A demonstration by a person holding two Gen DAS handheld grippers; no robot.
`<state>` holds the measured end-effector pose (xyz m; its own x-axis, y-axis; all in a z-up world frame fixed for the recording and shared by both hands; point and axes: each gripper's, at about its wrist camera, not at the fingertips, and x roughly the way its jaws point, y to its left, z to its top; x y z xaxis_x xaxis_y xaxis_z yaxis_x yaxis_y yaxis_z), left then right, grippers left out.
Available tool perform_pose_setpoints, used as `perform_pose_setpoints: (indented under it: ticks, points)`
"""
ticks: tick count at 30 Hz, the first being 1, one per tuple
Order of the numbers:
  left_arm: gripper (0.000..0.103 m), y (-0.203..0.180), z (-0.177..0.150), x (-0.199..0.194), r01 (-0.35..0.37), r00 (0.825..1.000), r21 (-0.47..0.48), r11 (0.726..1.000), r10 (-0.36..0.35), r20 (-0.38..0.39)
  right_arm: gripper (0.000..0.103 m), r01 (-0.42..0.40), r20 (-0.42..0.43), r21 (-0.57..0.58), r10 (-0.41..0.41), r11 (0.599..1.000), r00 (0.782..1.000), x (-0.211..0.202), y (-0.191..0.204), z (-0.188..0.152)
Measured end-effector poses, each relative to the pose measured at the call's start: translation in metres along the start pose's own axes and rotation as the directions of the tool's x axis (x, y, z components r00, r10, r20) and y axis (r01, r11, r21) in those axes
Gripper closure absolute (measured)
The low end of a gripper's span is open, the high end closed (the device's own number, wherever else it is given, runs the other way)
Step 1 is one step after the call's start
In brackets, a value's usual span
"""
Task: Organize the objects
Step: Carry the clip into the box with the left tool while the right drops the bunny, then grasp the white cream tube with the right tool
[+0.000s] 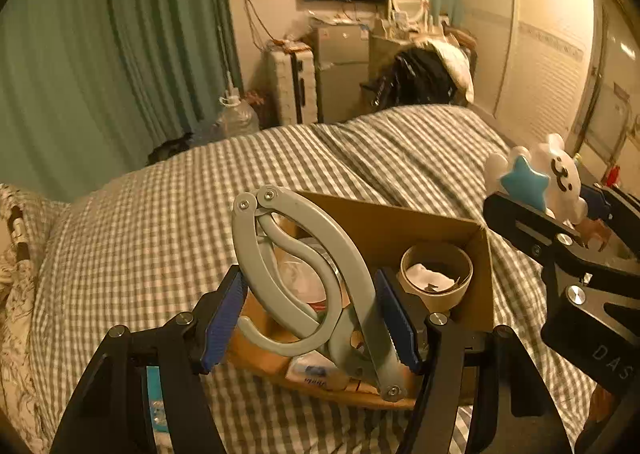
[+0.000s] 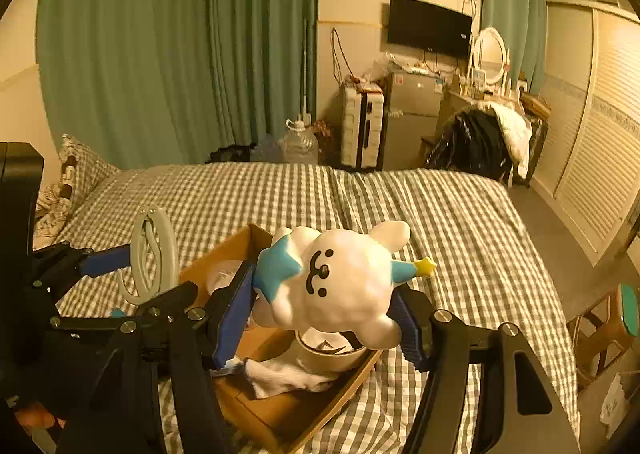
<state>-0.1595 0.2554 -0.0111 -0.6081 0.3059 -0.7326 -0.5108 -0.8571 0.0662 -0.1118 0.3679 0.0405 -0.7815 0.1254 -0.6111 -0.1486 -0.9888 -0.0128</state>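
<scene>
Black finger arms fill the bottom of the left wrist view, and between them the left gripper [image 1: 310, 318] pinches a grey folding hook [image 1: 304, 274], a flat piece of curved, riveted plastic links with an open hook end; its blue ribbed pads [image 1: 394, 318] press on both sides. Part of the cardboard box [image 1: 400, 222] behind it is hidden by the hook, so the box's contents are only partly readable: a roll of tape [image 1: 436, 274] with crumpled white paper in its core, a clear plastic wrapper, and a small printed packet [image 1: 316, 372] whose text is too blurred to read.

From the right wrist view, the right gripper [image 2: 326, 314] clamps a glossy white cloud-shaped figurine [image 2: 340, 282] with a drawn face, a blue star on one side and a small yellow star on a blue tip on the other. Both held things hang just above the open box, which rests on the bed [image 2: 460, 222], covered in a soft grey-and-white checked sheet with folds.

Beyond the bed, green curtains [image 2: 160, 54], a dark wall screen [image 2: 428, 26] and a round mirror [image 2: 490, 54] show dimly; a dark heap on a chair [image 2: 476, 146] cannot be made out.
</scene>
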Motion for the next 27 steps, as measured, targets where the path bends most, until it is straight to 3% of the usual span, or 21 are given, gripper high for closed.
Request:
perform_pose_setpoints:
  ticks: [11, 13, 14, 16, 27]
  points:
    - [0.033, -0.019, 0.002, 0.033, 0.054, 0.997, 0.04, 0.998, -0.052, -0.059, 0.04, -0.012, -0.055, 0.027, 0.013, 1.0, 0.998, 0.031, -0.01, -0.007]
    - [0.027, -0.018, 0.002, 0.028, 0.038, 0.998, 0.05, 0.998, -0.035, -0.056, 0.03, 0.003, -0.046, 0.022, -0.002, 1.0, 0.999, 0.025, -0.008, -0.003]
    - [0.017, -0.016, 0.001, 0.024, 0.024, 0.999, 0.056, 0.998, -0.022, -0.046, 0.024, 0.011, -0.034, 0.022, -0.01, 1.0, 0.999, 0.021, -0.007, -0.001]
    - [0.011, -0.011, 0.002, 0.009, -0.006, 1.0, 0.056, 0.998, 0.006, -0.014, 0.021, 0.01, -0.021, 0.023, -0.01, 1.0, 1.0, 0.011, -0.006, 0.004]
    - [0.003, 0.052, 0.001, -0.102, -0.056, 0.991, -0.048, 0.997, 0.062, 0.122, 0.014, 0.037, 0.074, -0.033, -0.035, 0.999, 0.997, -0.077, 0.035, 0.035]
